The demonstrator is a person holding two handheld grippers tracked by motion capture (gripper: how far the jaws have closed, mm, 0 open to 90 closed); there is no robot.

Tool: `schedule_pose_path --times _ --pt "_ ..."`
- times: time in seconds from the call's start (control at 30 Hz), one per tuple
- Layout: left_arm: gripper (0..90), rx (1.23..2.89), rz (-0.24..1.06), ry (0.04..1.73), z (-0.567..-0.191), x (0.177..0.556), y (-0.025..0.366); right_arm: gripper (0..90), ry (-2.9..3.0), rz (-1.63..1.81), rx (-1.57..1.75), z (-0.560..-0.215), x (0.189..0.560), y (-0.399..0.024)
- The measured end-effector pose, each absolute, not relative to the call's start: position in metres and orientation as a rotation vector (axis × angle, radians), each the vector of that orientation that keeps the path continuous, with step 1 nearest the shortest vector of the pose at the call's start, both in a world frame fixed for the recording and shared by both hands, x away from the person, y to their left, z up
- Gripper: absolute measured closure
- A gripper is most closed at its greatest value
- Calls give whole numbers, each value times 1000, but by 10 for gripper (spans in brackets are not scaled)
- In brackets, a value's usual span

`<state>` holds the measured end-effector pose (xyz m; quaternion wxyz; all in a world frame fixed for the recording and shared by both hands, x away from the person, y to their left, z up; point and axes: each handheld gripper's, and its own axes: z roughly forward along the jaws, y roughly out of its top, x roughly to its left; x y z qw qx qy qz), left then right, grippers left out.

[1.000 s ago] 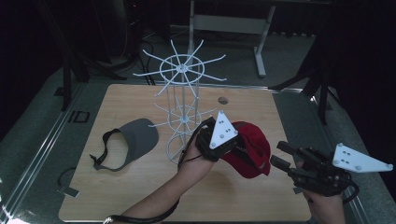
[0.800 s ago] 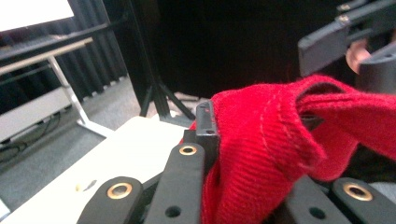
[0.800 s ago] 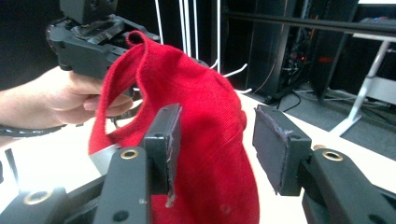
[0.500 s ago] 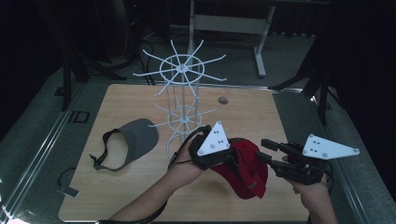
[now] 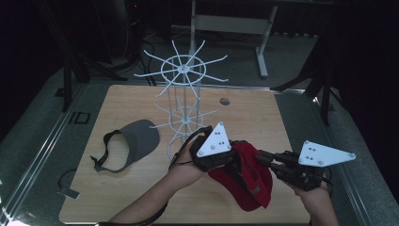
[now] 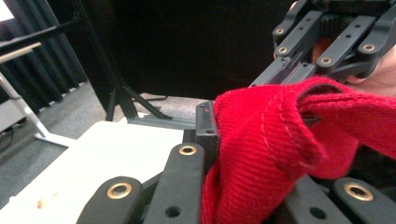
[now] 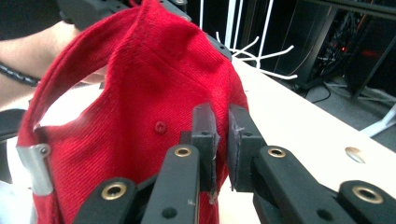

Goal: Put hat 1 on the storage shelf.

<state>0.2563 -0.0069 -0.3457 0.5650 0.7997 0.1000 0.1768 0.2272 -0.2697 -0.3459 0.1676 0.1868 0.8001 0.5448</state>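
A red cap (image 5: 249, 183) hangs just above the wooden table (image 5: 263, 117) at the front right, held between both grippers. My left gripper (image 5: 236, 157) is shut on its left side; in the left gripper view red cloth (image 6: 280, 140) bunches over the jaws (image 6: 247, 144). My right gripper (image 5: 261, 158) reaches in from the right. Its jaws have just been closing and now pinch the cap's edge (image 7: 140, 93) between the pads (image 7: 223, 133), with only a thin gap left. The right gripper's linkage (image 6: 303, 60) is visible beyond the cap in the left gripper view.
A white wire rack (image 5: 184, 94) with radiating prongs stands at the table's middle, just behind the left hand; its prongs (image 7: 261, 51) show past the cap. A grey visor (image 5: 136, 141) lies flat at the left. A small round hole (image 5: 225, 100) marks the far side.
The right gripper has moved left up to the cap and its jaws have closed on the cap's edge. The left gripper, still holding the cap, shifted slightly left and down.
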Motion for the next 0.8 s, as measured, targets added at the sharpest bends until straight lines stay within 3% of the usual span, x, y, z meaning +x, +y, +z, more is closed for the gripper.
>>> schedule_pose_path --times 0.4,0.7,0.8 --pt "851 1864 399 228 -349 258 -2 842 2175 1560 629 -334 224 -271" --pt "523 1865 392 278 -352 259 5 844 2112 1568 668 -323 225 -274" --pt "486 1859 410 291 -352 258 9 844 2100 1569 676 -320 226 -276"
